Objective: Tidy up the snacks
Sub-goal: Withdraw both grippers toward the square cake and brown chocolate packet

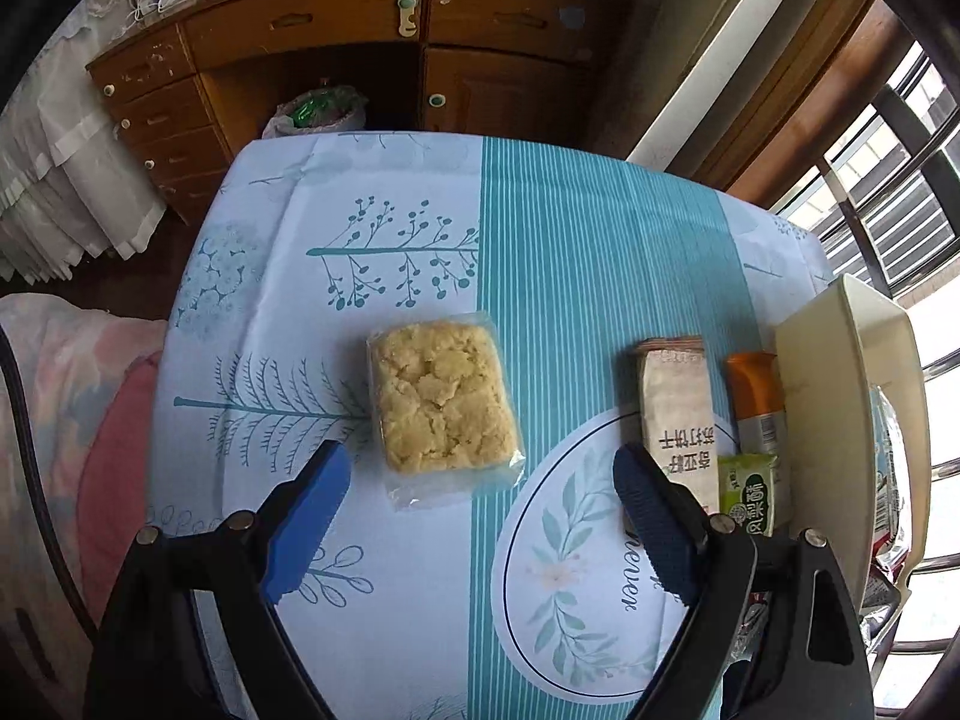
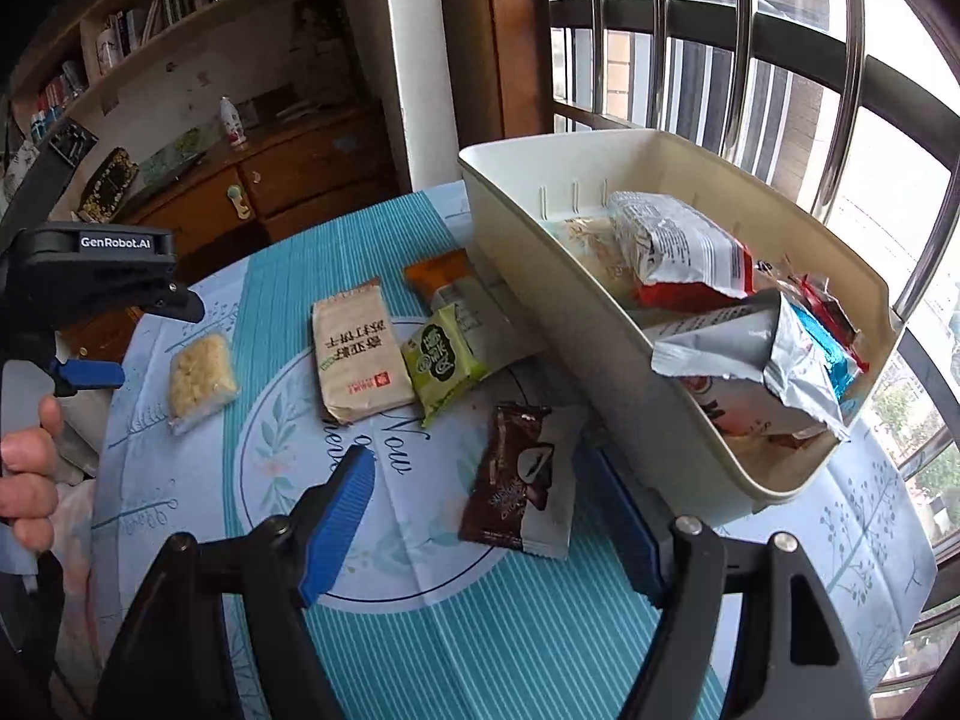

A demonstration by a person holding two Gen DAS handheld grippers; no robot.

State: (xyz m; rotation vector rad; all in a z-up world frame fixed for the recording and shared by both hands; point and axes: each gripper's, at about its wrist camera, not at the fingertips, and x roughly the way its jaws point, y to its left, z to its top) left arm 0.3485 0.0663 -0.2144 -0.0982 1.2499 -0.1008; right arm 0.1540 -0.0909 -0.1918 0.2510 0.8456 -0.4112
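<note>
A clear-wrapped yellow crumbly cake (image 1: 443, 407) lies on the tablecloth, just ahead of my open, empty left gripper (image 1: 483, 468); it also shows in the right wrist view (image 2: 201, 373). A beige cracker pack (image 1: 677, 408) (image 2: 358, 357), a small green pastry pack (image 1: 749, 495) (image 2: 443, 363) and an orange-topped pack (image 1: 756, 399) (image 2: 441, 276) lie beside a cream bin (image 1: 831, 396) (image 2: 570, 312) that holds several snack bags. My right gripper (image 2: 480, 474) is open around a brown chocolate wrapper (image 2: 515, 477) lying on the table. The left gripper (image 2: 90, 330) shows at the left of the right wrist view.
The round table has a blue-and-white patterned cloth (image 1: 570, 252). A wooden desk with drawers (image 1: 336, 60) stands behind it. Window bars (image 2: 750, 60) run along the right. A pink bedspread (image 1: 72, 396) lies at the left of the table.
</note>
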